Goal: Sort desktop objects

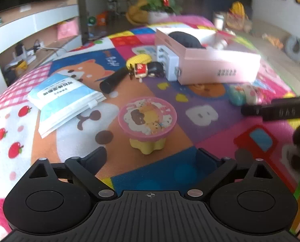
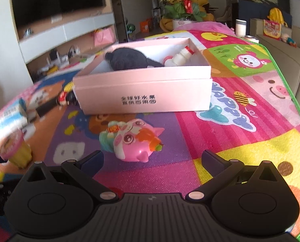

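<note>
My left gripper (image 1: 150, 157) is open and empty, just short of a yellow pudding cup with a pink cartoon lid (image 1: 148, 121). The cup also shows at the left edge of the right wrist view (image 2: 13, 147). My right gripper (image 2: 152, 159) is open and empty, just behind a pink pig toy (image 2: 133, 141) lying on the mat. The pig also shows in the left wrist view (image 1: 248, 94). The open pink box (image 2: 146, 98) holds a black plush (image 2: 129, 59) and a small white bottle (image 2: 180, 57). The box also shows in the left wrist view (image 1: 210, 64).
A blue-white tissue pack (image 1: 63, 98), a black cylinder (image 1: 113, 79), a yellow-and-red toy (image 1: 139, 66) and a white plug adapter (image 1: 170, 64) lie left of the box. All rest on a colourful play mat (image 2: 240, 151). The right gripper's finger (image 1: 276, 109) reaches in from the right.
</note>
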A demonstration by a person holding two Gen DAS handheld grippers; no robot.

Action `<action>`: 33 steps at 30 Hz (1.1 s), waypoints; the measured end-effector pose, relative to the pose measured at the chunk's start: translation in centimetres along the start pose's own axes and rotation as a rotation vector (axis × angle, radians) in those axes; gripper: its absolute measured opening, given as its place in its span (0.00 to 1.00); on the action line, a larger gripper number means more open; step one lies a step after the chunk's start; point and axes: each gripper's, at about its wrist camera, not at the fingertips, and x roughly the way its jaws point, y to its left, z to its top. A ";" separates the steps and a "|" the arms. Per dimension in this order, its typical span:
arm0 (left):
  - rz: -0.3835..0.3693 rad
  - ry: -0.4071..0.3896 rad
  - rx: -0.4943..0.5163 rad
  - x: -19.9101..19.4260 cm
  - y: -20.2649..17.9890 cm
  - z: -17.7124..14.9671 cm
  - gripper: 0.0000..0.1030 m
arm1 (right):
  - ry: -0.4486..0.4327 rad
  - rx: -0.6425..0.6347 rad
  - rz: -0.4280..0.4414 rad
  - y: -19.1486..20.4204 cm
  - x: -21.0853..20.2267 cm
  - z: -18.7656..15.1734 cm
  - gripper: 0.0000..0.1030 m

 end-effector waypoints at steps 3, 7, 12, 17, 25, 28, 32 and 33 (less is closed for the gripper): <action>0.010 -0.026 -0.018 0.1 -0.2 -0.3 1.00 | 0.024 -0.065 -0.034 0.9 0.3 0.1 1.00; 0.007 -0.035 -0.017 -0.1 -0.2 -0.5 1.00 | 0.023 -0.097 0.017 1.1 -0.7 -0.2 1.00; 0.009 -0.043 -0.023 0.0 -0.2 -0.6 1.00 | -0.037 -0.209 -0.145 1.5 -1.3 -0.2 1.00; 0.000 -0.048 -0.032 -0.1 -0.1 -0.7 1.00 | -0.078 -0.166 -0.324 0.6 -0.6 1.0 1.00; -0.010 -0.056 -0.048 -0.2 0.1 -0.7 1.00 | -0.113 -0.168 -0.062 2.0 -1.1 1.9 1.00; -0.012 -0.058 -0.051 -0.2 0.2 -0.7 1.00 | -0.066 -0.211 -0.036 2.6 0.4 2.3 1.00; -0.012 -0.058 -0.051 -0.2 0.2 -0.7 1.00 | -0.051 -0.234 -0.018 3.6 0.8 1.9 0.91; -0.011 -0.057 -0.050 -0.2 0.2 -0.7 1.00 | -0.049 -0.236 -0.014 3.7 0.8 1.8 0.87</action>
